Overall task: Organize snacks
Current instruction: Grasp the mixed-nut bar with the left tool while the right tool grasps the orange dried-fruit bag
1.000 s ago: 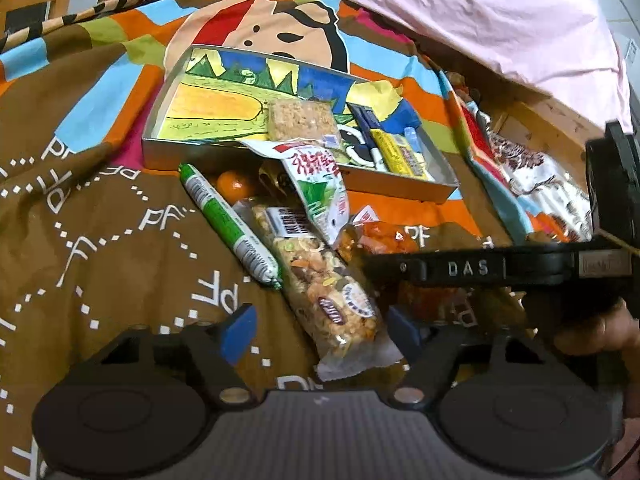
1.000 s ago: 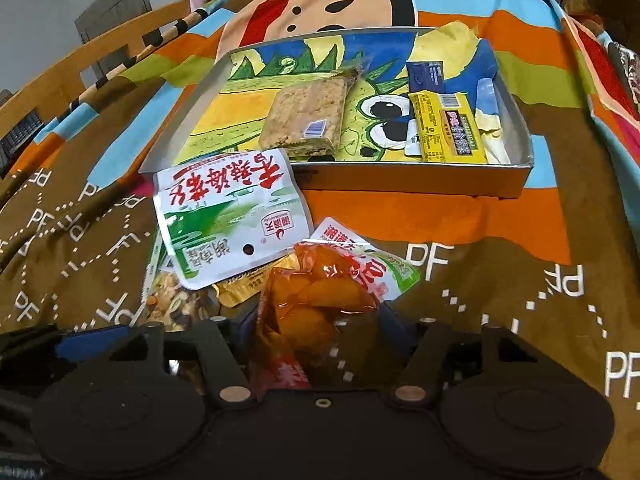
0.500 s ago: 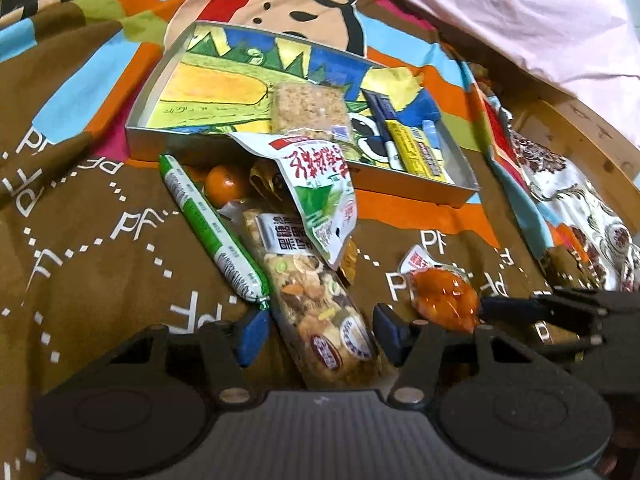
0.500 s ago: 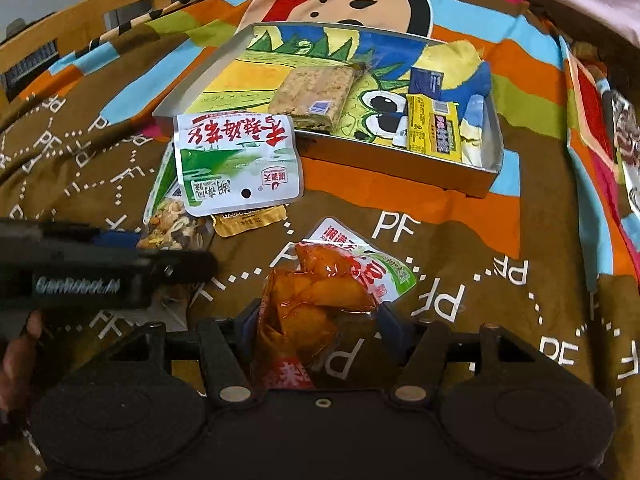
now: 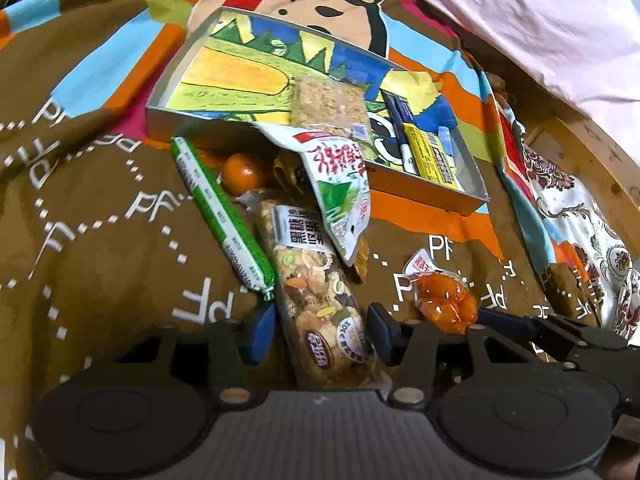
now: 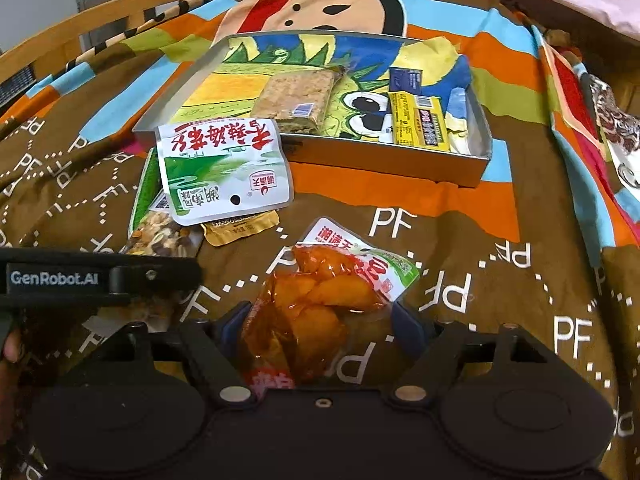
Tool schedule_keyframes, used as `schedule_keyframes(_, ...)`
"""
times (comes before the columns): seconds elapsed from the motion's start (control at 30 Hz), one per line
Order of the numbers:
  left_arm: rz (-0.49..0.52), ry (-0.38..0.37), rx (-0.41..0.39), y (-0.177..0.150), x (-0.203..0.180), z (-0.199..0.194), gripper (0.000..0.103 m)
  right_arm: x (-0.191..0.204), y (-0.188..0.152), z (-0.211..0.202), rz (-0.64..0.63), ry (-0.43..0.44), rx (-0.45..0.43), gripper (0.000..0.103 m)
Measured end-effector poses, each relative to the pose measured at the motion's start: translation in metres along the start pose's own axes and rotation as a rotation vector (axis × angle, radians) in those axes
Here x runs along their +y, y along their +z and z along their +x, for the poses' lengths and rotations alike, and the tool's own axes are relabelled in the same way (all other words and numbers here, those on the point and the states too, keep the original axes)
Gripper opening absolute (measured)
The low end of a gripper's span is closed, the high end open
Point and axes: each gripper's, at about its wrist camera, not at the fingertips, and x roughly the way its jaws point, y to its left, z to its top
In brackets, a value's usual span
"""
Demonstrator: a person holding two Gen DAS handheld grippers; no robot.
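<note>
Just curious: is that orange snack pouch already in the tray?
Not yet. The orange pouch lies on the blanket, in front of the tray.

One tray (image 5: 432, 194). Two grippers: left (image 5: 322, 332), right (image 6: 320, 322). Four packets in tray (image 6: 298, 98). Six snacks outside: sausage (image 5: 222, 216), orange (image 5: 244, 173), four packets (image 6: 224, 172).

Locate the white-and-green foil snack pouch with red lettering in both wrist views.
Left wrist: white-and-green foil pouch sits centre, tilted, its top edge against the near wall of the shallow metal tray, overlapping the clear nut bar.
Right wrist: pouch sits left of centre, lying face-up, upside down.
Shared landmark: yellow packet in the tray.
</note>
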Motion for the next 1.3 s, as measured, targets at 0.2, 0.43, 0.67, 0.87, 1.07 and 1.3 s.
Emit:
schedule_keyframes(0.2, 0.001, 0.006, 0.014, -0.009, 0.001, -0.012, 0.047, 0.002, -0.006, -0.01, 0.029, -0.019, -0.023, 0.05)
schedule_keyframes(0.43, 0.041, 0.013, 0.048, -0.026, -0.004, -0.034, 0.045, 0.013, -0.014, -0.024, -0.002, -0.005, -0.03, 0.043)
schedule_keyframes(0.67, 0.055, 0.02, 0.059, -0.029, -0.005, -0.034, 0.045, 0.02, -0.021, -0.034, -0.041, -0.013, -0.052, 0.043)
schedule_keyframes(0.87, 0.082, 0.028, 0.064, -0.03, -0.007, -0.038, 0.043, 0.034, -0.026, -0.033, -0.138, -0.052, -0.069, 0.042)
schedule_keyframes(1.07, 0.07, 0.011, 0.06, -0.037, -0.007, -0.056, 0.042, 0.045, -0.033, -0.043, -0.209, -0.1, -0.097, 0.042)
schedule_keyframes(1.3, 0.046, -0.024, 0.035, -0.042, -0.003, -0.08, 0.042, 0.055, -0.041, -0.061, -0.273, -0.135, -0.147, 0.042)
